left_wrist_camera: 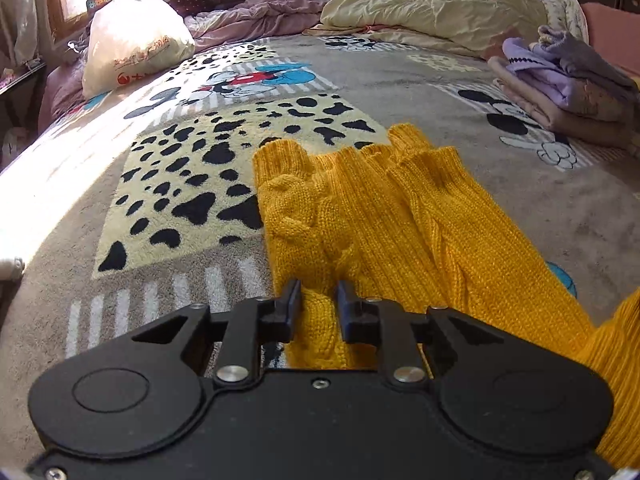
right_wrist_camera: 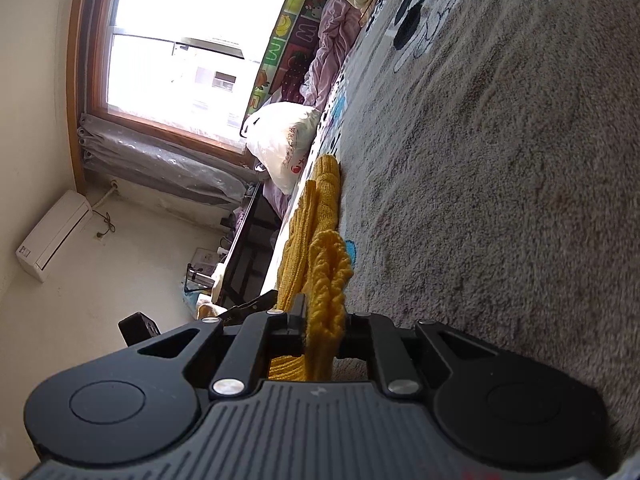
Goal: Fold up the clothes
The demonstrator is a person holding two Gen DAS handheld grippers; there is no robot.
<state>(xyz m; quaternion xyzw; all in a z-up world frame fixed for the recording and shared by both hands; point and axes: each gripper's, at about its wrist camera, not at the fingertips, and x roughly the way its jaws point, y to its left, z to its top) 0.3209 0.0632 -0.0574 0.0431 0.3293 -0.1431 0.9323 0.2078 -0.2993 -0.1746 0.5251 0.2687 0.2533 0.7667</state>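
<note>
- Sweater (left_wrist_camera: 372, 208), mustard yellow cable knit, is spread on the bed w/ both sleeves laid over the body, cuffs pointing toward the far side.
- It's lying on a fuzzy grey cartoon blanket (left_wrist_camera: 400, 80) w/ black-spotted cream patches.
- Left gripper (left_wrist_camera: 318, 300) sits at the near edge of the knit, fingers closed down to a narrow gap w/ a ridge of yellow fabric pinched between them.
- Right gripper (right_wrist_camera: 322, 320) view is rolled sideways, so the blanket (right_wrist_camera: 500, 200) runs up the right side. Jaws nearly together, w/ a bunched fold of the sweater (right_wrist_camera: 328, 272) squeezed in between; rest of the knit trails off ahead along the blanket.
- White plastic bag (left_wrist_camera: 132, 40) w/ red print sits far left on the bed, well apart from the sweater.
- Small stack of folded clothes (left_wrist_camera: 568, 80), purple and pinkish, over on the far right.
- Rumpled cream quilt (left_wrist_camera: 432, 8) and a mauve one at the back.
- Window (right_wrist_camera: 180, 40) and a white wall unit (right_wrist_camera: 52, 236) show in the right cam.
</note>
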